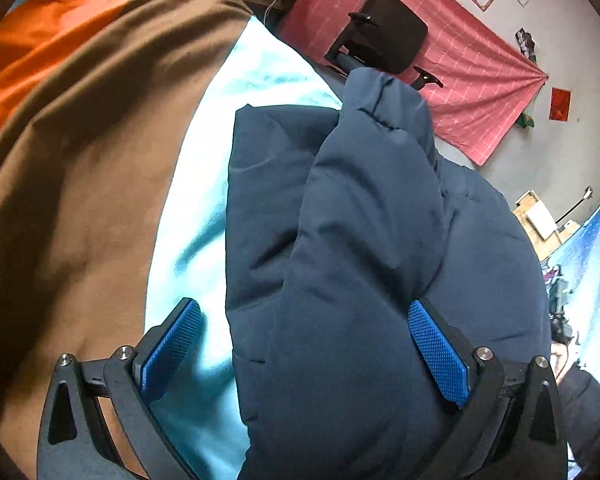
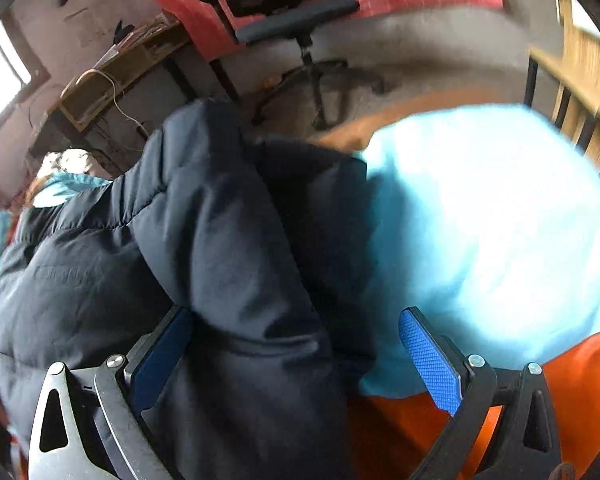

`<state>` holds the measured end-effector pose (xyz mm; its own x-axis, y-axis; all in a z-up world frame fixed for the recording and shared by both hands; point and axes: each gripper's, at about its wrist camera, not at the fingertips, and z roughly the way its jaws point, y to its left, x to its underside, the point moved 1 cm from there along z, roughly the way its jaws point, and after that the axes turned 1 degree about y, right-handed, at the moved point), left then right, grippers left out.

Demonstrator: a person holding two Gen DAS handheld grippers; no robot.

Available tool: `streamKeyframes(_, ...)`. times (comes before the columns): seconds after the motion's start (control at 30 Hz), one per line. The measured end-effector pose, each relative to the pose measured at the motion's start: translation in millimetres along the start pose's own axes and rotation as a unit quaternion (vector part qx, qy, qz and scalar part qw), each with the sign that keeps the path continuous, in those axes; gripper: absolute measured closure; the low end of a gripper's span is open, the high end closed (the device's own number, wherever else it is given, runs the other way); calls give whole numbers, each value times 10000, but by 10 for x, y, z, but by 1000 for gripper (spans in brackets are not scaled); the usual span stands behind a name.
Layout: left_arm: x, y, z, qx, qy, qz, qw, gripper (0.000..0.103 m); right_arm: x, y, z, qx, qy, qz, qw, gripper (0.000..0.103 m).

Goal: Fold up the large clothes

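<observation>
A grey wall [image 1: 560, 92] is being draped with a pink checked cloth [image 1: 460, 76]; a black office chair [image 2: 296, 24] is being backed against it, while daylight is being admitted through a window [image 2: 0, 76].

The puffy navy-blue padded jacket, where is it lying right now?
The puffy navy-blue padded jacket lies bunched on the light turquoise sheet, filling the middle of both wrist views, with the brown cloth beyond the sheet in the left view.

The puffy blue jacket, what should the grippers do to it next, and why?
Probably close both on the navy puffer jacket. The left hand-held gripper and right hand-held gripper stand open, each straddling a padded fold that neither grips, on the light blue sheet.
</observation>
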<state>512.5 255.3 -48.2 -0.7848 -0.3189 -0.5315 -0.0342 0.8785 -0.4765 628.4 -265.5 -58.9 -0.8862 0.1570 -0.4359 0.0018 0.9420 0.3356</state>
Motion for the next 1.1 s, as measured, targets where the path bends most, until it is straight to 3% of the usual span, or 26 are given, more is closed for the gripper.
streamKeyframes(0.2, -49, 88, -2, 228, 16, -14, 9997, 1, 36, -308, 139, -1045, 378, 811, 9905, 0)
streamKeyframes(0.47, -96, 261, -38, 684, 230, -258, 9971, 1, 108, -388, 172, -1542, 403, 1070, 9814, 0)
streamKeyframes(0.6, -154, 270, -97, 807, 344, -208, 9959, 1, 150, -504, 169, -2011, 363, 1370, 9693, 0)
streamKeyframes(0.77, -246, 125, -115, 985, 507, -74, 9938, 1, 182, -474, 142, -2149, 539, 1325, 9661, 0)
streamKeyframes(1.1, -320, 9, -88, 757, 633, -137, 9950, 7, 148, -367, 221, -2118, 967, 1485, 9611, 0)
